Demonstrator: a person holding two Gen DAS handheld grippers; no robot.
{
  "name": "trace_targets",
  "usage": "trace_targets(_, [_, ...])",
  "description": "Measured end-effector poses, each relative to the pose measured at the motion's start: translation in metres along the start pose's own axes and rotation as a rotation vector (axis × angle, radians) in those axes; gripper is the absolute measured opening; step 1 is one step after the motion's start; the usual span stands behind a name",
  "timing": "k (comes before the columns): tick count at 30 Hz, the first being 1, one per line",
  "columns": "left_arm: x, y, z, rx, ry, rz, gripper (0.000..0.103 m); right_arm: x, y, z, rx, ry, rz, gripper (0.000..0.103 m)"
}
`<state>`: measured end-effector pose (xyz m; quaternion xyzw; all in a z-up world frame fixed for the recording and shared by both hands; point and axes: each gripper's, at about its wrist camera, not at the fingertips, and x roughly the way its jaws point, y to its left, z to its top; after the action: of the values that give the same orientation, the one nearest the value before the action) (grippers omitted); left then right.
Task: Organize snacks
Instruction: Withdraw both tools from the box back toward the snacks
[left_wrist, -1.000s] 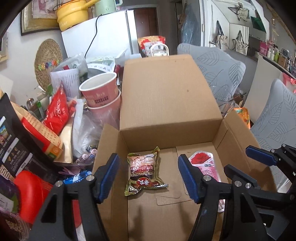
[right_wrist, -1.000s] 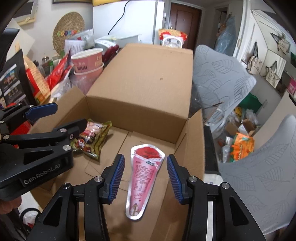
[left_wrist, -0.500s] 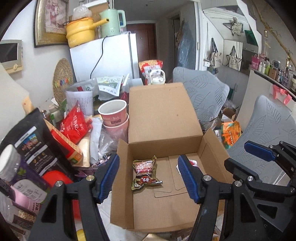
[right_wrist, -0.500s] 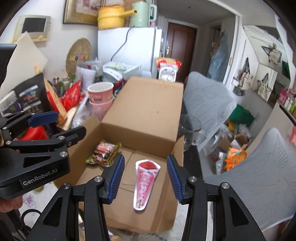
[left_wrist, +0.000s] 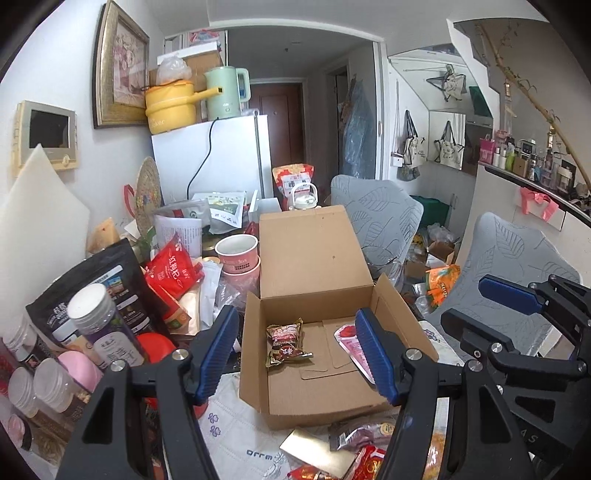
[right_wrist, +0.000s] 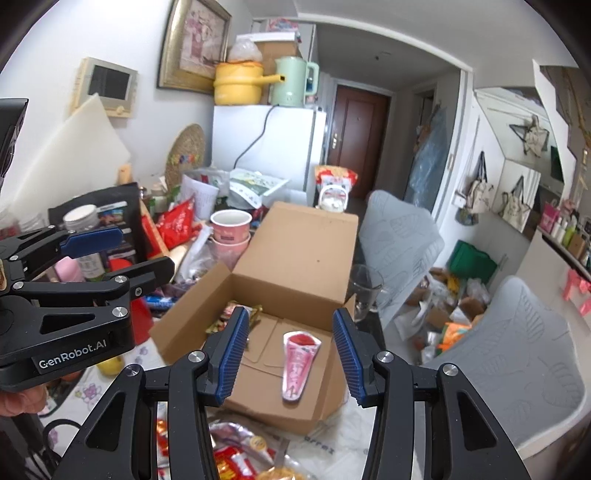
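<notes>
- Cardboard box (left_wrist: 316, 258) stands open on the table (left_wrist: 236, 435), lid flap upright at the rear; its near wall hides the front strip of the floor inside.
- Brown snack packet (left_wrist: 286, 341) lies flat on the box floor, left side. In the right wrist view it is mostly hidden behind the left pad of the right tool; only a yellow-green edge shows.
- Pink cone-shaped packet (right_wrist: 299, 363) lies flat on the box floor, right side, apart from the brown packet. In the left wrist view the right pad of the left tool covers most of it.
- Loose snack wrappers (right_wrist: 236, 459) on the table in front of the box are cut off by the lower frame edge and by the tool bodies; print not legible.
- Clutter left of the box, including stacked pink cups (left_wrist: 238, 258), a red pouch (left_wrist: 173, 273) and jars (left_wrist: 105, 325), overlaps heavily; labels not readable.
- Left tool (left_wrist: 295, 350): pads apart at a moderate gap, nothing between them, touching nothing, raised above the box's near side.
- Right tool (right_wrist: 290, 356): pads apart, narrower gap, empty, clear of the box and of the pink packet seen between them.
- A fingertip (right_wrist: 16, 400) shows at the left edge under the left tool's body; the rest of the hand is out of frame.
</notes>
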<state>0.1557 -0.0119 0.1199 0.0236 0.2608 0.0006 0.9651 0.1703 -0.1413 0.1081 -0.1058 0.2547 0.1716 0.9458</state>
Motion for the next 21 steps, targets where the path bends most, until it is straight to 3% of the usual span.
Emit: trace_targets(21, [-0.081, -0.008, -0.069, 0.031, -0.030, -0.053, 0.065, -0.085, 0.033, -0.058, 0.008, -0.054, 0.012, 0.047])
